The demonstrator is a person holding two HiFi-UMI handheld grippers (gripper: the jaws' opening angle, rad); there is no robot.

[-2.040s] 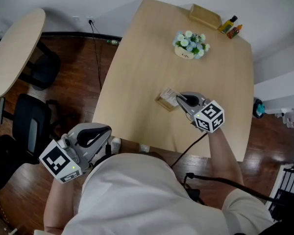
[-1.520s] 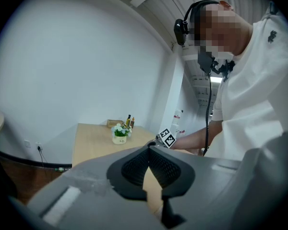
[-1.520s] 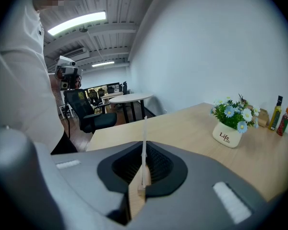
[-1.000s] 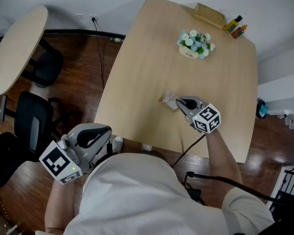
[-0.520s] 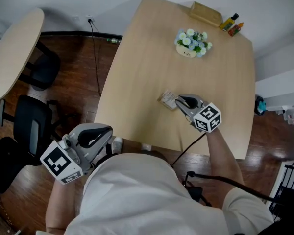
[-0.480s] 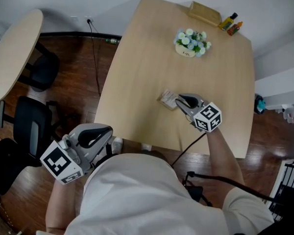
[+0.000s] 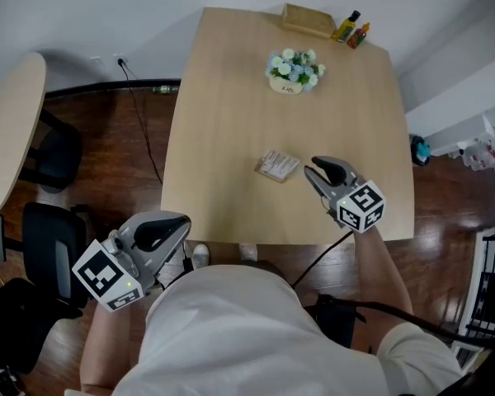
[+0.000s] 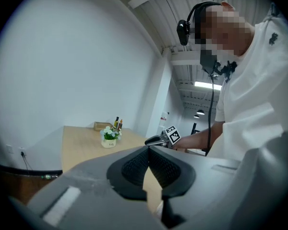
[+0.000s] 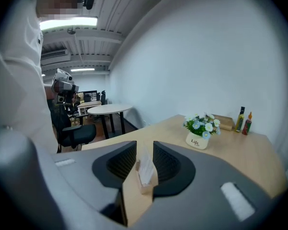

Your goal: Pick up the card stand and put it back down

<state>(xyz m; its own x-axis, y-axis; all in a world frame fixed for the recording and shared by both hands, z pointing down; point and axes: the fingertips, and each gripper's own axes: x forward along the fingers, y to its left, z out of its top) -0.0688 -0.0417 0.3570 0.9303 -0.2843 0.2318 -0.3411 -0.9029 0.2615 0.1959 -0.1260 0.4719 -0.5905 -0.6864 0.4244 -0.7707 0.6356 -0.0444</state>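
The card stand (image 7: pixel 277 165), a small wooden block with white cards in it, rests on the light wooden table (image 7: pixel 231 97) near the front edge. My right gripper (image 7: pixel 313 172) is just right of it and a little apart. In the right gripper view the card stand (image 9: pixel 146 174) shows through the gap of my right gripper (image 9: pixel 144 152); its jaws are opening and the pads do not touch the stand. My left gripper (image 7: pixel 175 223) hangs off the table at the lower left, above the floor. In its own view my left gripper (image 8: pixel 148 163) has its pads together with nothing between them.
A pot of flowers (image 7: pixel 291 71) stands at the far middle of the table. A wooden box (image 7: pixel 308 20) and two small bottles (image 7: pixel 352 30) sit at the far edge. A round table (image 7: pixel 8 130) and black chairs (image 7: pixel 54 246) stand on the floor to the left.
The right gripper's jaws have parted from the card stand and drawn back to the right, leaving it on the table. The left gripper has stayed in place.
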